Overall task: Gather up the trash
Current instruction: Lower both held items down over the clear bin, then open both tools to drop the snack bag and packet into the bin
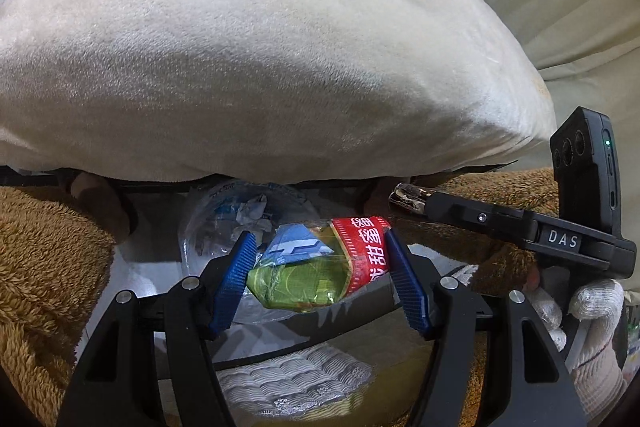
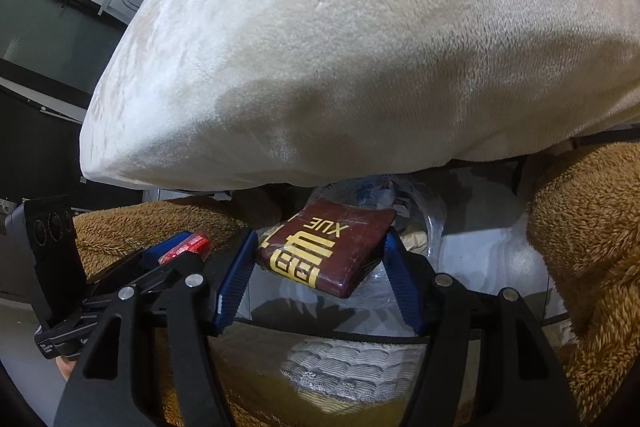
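Pinching a crumpled snack wrapper [image 1: 320, 263], green, blue and red with white characters, my left gripper [image 1: 320, 267] has both blue pads pressed against its sides, closed down to the wrapper's width. My right gripper [image 2: 320, 263] likewise clamps a flat maroon packet [image 2: 326, 255] printed with gold characters and "XUE", one pad on each edge. Both pieces hang just in front of the fingers, above a clear plastic bag [image 1: 224, 223] holding crumpled scraps. Only the left view shows the right gripper's black body marked "DAS" [image 1: 560, 239], my white-gloved right hand [image 1: 592, 331] and the maroon packet's edge poking in; only the right view shows the left gripper [image 2: 176, 251] from the side with a red sliver of wrapper at its tip. I count two held pieces of trash, one bag, one big cream cushion [image 1: 260, 47] overhead, and brown fleece sleeves [image 1: 44, 267] on both sides.
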Demonstrator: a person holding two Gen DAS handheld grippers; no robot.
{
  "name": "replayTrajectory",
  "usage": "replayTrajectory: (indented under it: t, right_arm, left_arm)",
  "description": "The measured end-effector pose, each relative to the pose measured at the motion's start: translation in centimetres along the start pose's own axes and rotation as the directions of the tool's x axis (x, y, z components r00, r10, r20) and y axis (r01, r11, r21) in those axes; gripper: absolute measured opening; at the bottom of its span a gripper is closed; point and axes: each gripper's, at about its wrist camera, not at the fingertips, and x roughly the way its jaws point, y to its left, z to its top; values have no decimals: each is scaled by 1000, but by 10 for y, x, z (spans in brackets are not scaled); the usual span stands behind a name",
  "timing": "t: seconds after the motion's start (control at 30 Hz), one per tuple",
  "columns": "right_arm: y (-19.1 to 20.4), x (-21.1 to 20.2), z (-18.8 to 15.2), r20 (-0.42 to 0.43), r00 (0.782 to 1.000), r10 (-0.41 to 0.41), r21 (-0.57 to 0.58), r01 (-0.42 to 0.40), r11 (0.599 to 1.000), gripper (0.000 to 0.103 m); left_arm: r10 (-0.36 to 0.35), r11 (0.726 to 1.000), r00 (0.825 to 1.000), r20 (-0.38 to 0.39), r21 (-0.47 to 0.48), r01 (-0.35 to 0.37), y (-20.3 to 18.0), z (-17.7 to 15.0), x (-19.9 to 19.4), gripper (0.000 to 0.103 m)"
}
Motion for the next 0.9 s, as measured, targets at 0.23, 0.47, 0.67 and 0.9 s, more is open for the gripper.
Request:
replayTrajectory:
  t: [0.23,0.47,0.67,0.9]
  right_arm:
    - [-3,14,0,-57,998,-33,25,34,999,63]
    - [-8,26,1,-106,994,-33,60,40,997,63]
    - [-15,37,1,-153,988,-15,94,30,995,63]
    - [-20,44,1,-174,985,12,127,10,992,63]
  left_arm:
    - [26,1000,998,-55,-1,-26,1,-1,14,65]
    - [48,999,993,-107,6,-48,1,-3,24,65]
    - [67,998,986,-153,25,-64,-2,-5,33,65]
    - [78,997,982,-172,35,-73,-6,-7,36,65]
